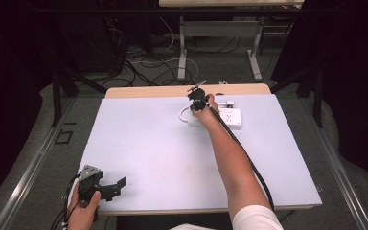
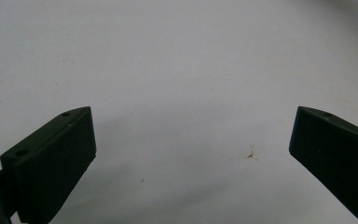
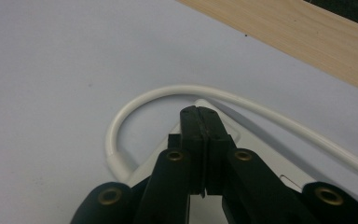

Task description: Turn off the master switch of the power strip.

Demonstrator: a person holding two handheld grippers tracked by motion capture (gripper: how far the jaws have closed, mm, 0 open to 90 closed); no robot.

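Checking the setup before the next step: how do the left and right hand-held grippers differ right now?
The left hand-held gripper has its jaws wide apart over bare table; the right hand-held gripper has its jaws shut together, nothing visible between them. The left sits at the near table edge; the right is far across, at the white power strip and its cable. Both are black.

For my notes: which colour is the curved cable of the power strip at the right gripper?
White. The curved cable shows best in the right gripper view.

R gripper (image 3: 200, 114) jaws pressed together, nothing btwn, tips over white power strip (image 3: 256, 161). White cable (image 3: 135, 105) loops from 7 to 4 o'clock. Wood edge (image 3: 298, 32) at 1 o'clock.
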